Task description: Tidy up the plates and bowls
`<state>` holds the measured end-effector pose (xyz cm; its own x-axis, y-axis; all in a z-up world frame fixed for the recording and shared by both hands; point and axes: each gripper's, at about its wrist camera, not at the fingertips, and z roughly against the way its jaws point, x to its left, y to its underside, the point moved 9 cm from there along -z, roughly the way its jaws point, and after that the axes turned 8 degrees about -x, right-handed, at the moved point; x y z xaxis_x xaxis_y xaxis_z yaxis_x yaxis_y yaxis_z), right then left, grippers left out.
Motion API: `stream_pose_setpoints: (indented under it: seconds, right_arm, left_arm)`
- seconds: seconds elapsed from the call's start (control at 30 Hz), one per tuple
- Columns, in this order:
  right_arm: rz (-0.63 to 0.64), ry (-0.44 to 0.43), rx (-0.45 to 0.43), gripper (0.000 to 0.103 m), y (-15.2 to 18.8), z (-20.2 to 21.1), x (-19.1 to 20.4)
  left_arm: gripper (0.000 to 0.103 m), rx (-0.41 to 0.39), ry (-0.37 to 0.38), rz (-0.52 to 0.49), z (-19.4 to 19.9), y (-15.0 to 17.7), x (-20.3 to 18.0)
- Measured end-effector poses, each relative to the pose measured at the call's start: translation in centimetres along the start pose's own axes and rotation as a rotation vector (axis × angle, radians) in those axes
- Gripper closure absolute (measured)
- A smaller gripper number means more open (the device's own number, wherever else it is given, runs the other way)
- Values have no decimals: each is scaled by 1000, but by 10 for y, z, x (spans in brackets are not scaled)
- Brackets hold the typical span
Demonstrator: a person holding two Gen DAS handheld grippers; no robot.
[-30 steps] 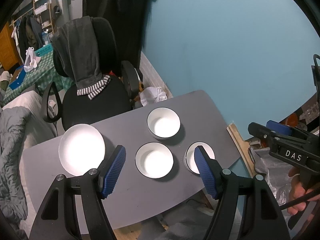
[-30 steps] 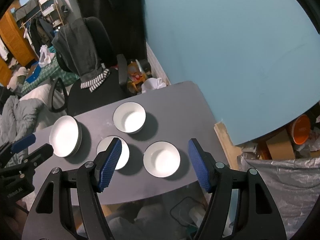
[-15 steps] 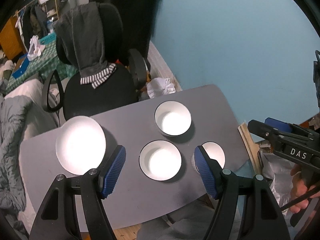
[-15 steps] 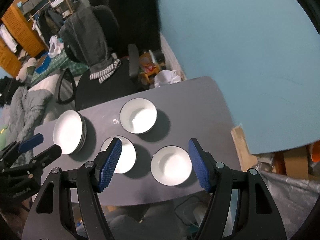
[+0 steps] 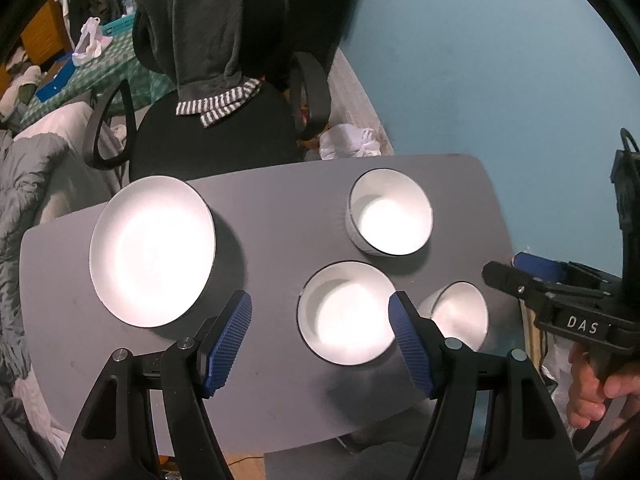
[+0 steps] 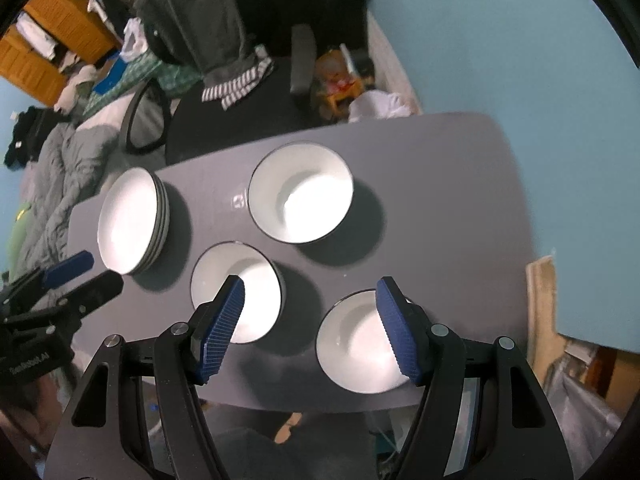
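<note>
On the counter point(image 6: 440, 184) I see what looks like stacked plates point(image 6: 132, 220), three bowls point(image 6: 300, 196) still apart, both grippers point(image 5: 320, 340) point(image 6: 310, 324) wide open, empty.

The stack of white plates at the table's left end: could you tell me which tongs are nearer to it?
Left. The left tongs hover just beside the stack of white plates, whereas the right tongs sit over the white bowls farther right.
</note>
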<state>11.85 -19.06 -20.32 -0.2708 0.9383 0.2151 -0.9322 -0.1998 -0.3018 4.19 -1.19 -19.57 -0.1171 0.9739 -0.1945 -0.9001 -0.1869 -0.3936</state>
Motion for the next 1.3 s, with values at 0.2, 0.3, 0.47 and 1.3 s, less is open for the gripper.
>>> stream_pose_setpoints:
  seconds: [0.2,0.3,0.47,1.3]
  right_arm:
    - [28,-41,52,35,7,-28,6]
    - [31,-78,80,35,11,-41,11]
    - [57,-95,123,35,18,-66,18]
    - [144,-119,236,73,48,-135,28]
  left_arm:
    - [31,14,-5,3,-25,9,4]
    - [31,28,-27,-3,-42,17,8]
    - [31,87,-17,37,-72,36,12]
    - [42,194,-20,89,-135,69,30]
